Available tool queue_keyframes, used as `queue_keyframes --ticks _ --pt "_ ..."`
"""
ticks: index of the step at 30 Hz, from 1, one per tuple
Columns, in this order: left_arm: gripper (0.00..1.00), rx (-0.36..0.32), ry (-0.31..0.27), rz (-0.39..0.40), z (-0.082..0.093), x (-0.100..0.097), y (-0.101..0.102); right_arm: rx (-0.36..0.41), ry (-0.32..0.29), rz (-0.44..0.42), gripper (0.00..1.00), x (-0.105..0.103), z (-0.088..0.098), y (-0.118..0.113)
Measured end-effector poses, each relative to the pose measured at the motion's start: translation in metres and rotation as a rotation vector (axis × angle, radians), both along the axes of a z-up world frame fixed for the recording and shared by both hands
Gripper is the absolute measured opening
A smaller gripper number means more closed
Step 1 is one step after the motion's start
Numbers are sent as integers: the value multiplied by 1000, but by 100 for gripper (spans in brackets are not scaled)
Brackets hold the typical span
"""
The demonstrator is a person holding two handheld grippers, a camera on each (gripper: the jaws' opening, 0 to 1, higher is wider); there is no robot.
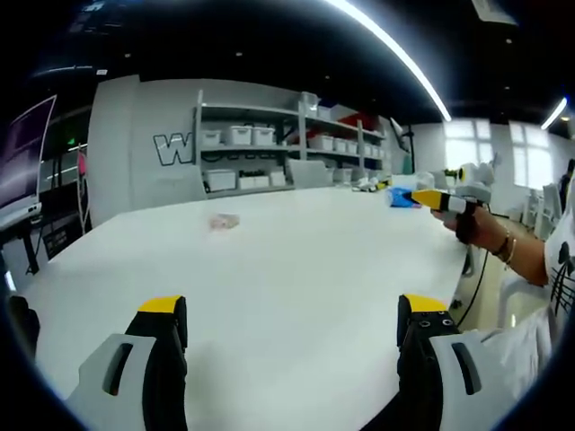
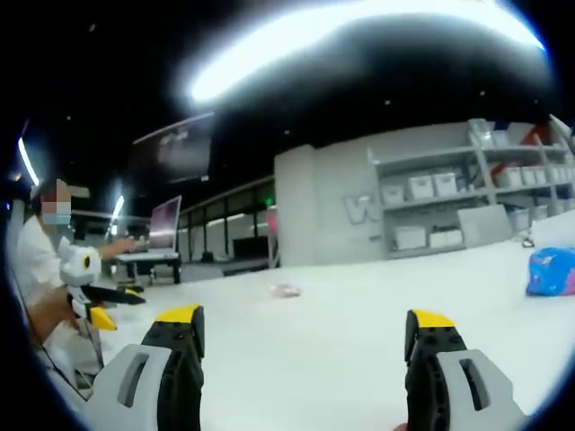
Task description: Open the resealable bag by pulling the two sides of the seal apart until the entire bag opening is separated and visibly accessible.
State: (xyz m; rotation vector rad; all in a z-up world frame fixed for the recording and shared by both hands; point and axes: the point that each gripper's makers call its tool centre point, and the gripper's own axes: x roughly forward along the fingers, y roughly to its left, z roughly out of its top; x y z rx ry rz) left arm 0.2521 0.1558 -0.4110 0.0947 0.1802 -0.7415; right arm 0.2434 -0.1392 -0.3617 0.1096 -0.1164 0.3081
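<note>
Two grippers, one small bag, one blue pouch, one big white tabletop (image 1: 296, 278). Left gripper (image 1: 294, 314) hovering low over the tabletop, level, fingers (image 1: 163, 316) spread wide with yellow tips, nothing between them. Same story for the right gripper (image 2: 305, 328): fingers (image 2: 429, 332) wide apart, holding nothing, pointed across the tabletop.

Small clear resealable bag (image 1: 224, 221) lying flat out in the middle of the tabletop, well apart from both grippers, something pinkish inside, too small to tell if the seal is shut. Also visible in the right gripper view (image 2: 286, 290), straight ahead and far off.

Blue pouch (image 2: 551, 271) with some pink on it sitting at the right edge of the right gripper view, on the tabletop.

In the left gripper view, right gripper held out over the far right tabletop edge in a hand (image 1: 474, 223), bracelet on the wrist.

Shelves (image 1: 287, 148) at the back with white bins, too blurry for an exact count. Big outlined "W" (image 1: 169, 148) on the grey wall, rest of the lettering hidden.
</note>
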Motion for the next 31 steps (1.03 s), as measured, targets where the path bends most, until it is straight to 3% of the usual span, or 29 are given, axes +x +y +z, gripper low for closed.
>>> queue_keyframes --ticks 31 --pt "96 6 6 -20 -3 -5 -6 21 -8 11 93 -2 0 1"
